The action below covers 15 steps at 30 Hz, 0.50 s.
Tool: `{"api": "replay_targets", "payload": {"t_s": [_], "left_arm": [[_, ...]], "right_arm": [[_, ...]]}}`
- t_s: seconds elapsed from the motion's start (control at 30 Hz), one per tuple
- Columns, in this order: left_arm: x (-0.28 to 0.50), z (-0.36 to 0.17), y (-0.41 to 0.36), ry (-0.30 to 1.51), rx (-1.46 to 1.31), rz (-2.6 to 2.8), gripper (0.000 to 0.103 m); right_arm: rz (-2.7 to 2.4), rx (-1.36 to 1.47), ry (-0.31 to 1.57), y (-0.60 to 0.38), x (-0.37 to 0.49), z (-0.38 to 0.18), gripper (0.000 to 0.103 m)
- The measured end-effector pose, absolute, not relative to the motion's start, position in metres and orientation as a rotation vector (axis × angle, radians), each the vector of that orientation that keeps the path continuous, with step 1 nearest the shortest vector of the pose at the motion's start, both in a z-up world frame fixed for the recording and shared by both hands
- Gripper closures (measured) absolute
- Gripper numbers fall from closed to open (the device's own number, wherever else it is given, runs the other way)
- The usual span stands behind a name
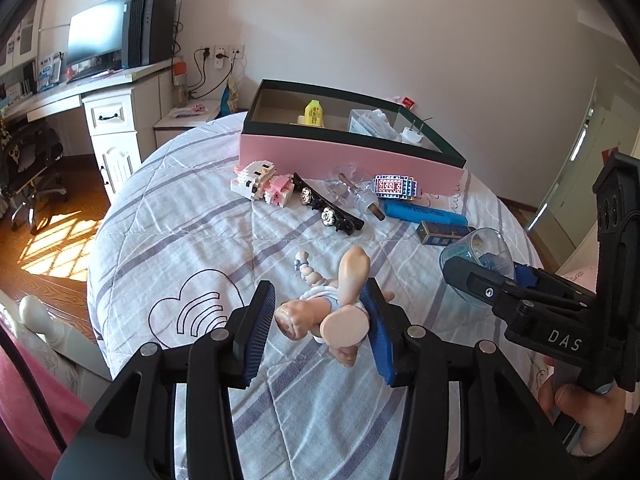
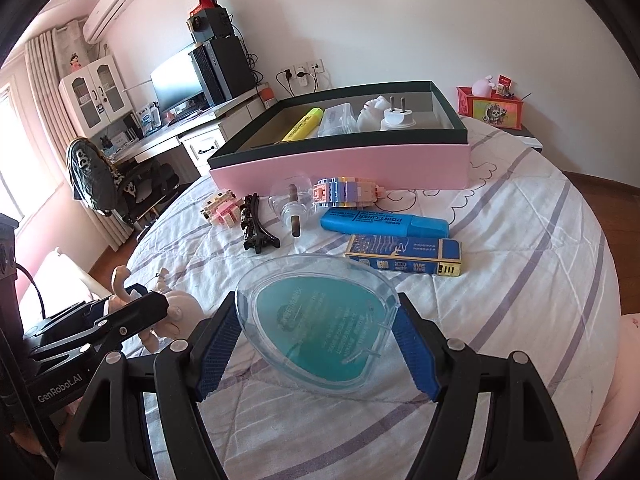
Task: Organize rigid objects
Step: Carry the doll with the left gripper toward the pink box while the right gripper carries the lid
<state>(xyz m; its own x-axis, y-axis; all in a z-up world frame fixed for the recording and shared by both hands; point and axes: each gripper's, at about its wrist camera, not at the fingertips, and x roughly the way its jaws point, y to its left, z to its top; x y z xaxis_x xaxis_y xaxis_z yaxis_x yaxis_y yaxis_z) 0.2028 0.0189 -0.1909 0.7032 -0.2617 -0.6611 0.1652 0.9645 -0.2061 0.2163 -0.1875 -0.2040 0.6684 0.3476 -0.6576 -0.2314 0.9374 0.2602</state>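
Pink-sided and green-rimmed, the box [image 2: 340, 164] sat at the far side of the bed [image 2: 520, 280], and you had already stocked it: a yellow marker [image 2: 302, 124], a clear case [image 2: 338, 120], a white mask [image 2: 370, 114] and a plug [image 2: 398, 118] lay inside.

Your right gripper [image 2: 318, 340] was clamped on the clear heart-shaped container [image 2: 318, 328], both blue pads pressed to its rim, on the near side of the box and well apart from it.

Your left gripper [image 1: 320, 332] had its jaws around the baby doll [image 1: 320, 316], near and to the left of the box's front wall. The right pad touched the doll's hip; the left pad [image 1: 256, 332] stood clear of its head, so I judged no grip was made.

Loose along the box's front wall lay the block cat [image 1: 262, 182], the black hair clip [image 1: 328, 208], the glass bulb [image 1: 352, 190], the block watch [image 1: 394, 188], the blue marker [image 1: 424, 214] and the blue card box [image 1: 440, 234].

You were in the pick-up step with both hands. Next, I think, you needed to close squarely on the doll's body, not a thin limb, lift both items over the rim and set them in the bare left part of the box. The slick container might slip if tilted.
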Motion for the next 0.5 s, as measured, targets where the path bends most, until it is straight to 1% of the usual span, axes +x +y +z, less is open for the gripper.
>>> {"api": "replay_targets", "payload": {"t_s": [0.07,0.1,0.13,0.33,0.5], "left_arm": [[0.206,-0.193,0.019,0.755,-0.147,-0.234,0.050],[0.207,-0.193,0.020,0.757,-0.155,-0.238,0.050],[0.208,-0.193,0.021,0.757,-0.171,-0.248,0.063],[0.211,-0.187,0.012,0.746,-0.125,-0.232,0.064],[0.214,-0.178,0.004,0.728,-0.101,-0.242,0.064]], "right_arm": [[0.331,0.158,0.779,-0.187,0.217,-0.205,0.028],[0.331,0.159,0.779,-0.187,0.217,-0.205,0.028],[0.330,0.160,0.777,-0.187,0.217,-0.205,0.028],[0.330,0.156,0.767,-0.185,0.218,-0.202,0.028],[0.334,0.141,0.736,-0.185,0.220,-0.188,0.028]]}}
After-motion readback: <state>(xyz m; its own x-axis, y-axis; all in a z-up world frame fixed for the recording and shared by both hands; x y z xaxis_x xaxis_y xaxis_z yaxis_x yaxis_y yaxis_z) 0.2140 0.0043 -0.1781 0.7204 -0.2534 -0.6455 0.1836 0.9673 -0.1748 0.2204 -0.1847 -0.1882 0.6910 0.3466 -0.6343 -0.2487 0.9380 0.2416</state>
